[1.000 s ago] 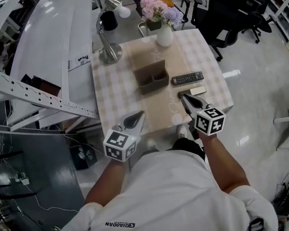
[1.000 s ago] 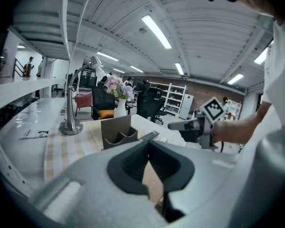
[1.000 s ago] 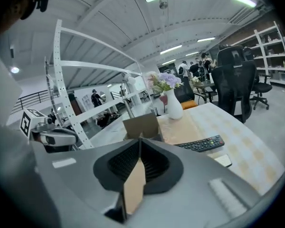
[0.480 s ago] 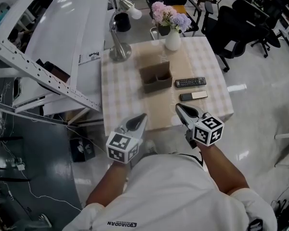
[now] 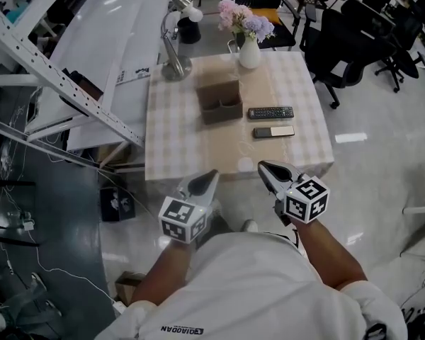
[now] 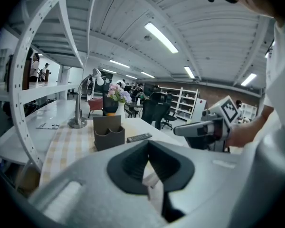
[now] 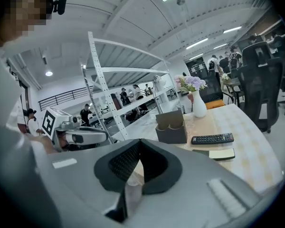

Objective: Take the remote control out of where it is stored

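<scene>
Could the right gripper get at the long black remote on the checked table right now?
Probably not without moving closer: the right gripper hangs shut off the checked table's near edge, and the long black remote lies farther in. The way looks free; only a flat pale-topped device lies between.

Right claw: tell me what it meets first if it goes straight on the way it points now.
The right claw would most likely meet the near edge of the table first. The brown holder lies further along that line. Depth is unclear.
</scene>
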Motion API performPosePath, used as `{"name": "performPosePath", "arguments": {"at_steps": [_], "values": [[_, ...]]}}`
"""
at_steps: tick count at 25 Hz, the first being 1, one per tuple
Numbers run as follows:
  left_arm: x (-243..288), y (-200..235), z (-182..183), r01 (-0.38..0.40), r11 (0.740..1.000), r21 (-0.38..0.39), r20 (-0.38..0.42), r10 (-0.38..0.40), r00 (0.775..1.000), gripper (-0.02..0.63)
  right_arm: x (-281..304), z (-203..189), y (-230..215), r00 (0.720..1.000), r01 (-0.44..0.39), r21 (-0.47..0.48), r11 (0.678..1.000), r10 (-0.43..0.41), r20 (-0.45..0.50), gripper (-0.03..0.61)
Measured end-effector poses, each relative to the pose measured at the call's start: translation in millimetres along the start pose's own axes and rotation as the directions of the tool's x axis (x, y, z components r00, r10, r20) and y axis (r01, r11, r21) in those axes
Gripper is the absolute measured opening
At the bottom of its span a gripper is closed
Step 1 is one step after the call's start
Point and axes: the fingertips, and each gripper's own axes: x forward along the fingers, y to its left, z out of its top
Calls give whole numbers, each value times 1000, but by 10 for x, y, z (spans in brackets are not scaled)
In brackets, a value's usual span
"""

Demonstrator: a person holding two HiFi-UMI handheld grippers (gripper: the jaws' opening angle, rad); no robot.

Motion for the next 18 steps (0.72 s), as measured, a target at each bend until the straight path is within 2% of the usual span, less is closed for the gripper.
{"name": "performPosePath", "arguments": {"at_steps": [8, 11, 18], "values": [[-206, -436, -199, -44, 999, -30, 0, 45, 999, 2, -339, -242, 218, 996, -81, -7, 997, 80, -25, 6], [-348, -492, -268, -67, 996, -60, 5, 67, 998, 2, -388, -340, 295, 995, -98, 6, 995, 98, -27, 5], [-509, -506, -346, -80, 996, -47, 4, 80, 997, 2, -404, -393, 453, 993, -110, -16, 994, 110, -31, 5]]}}
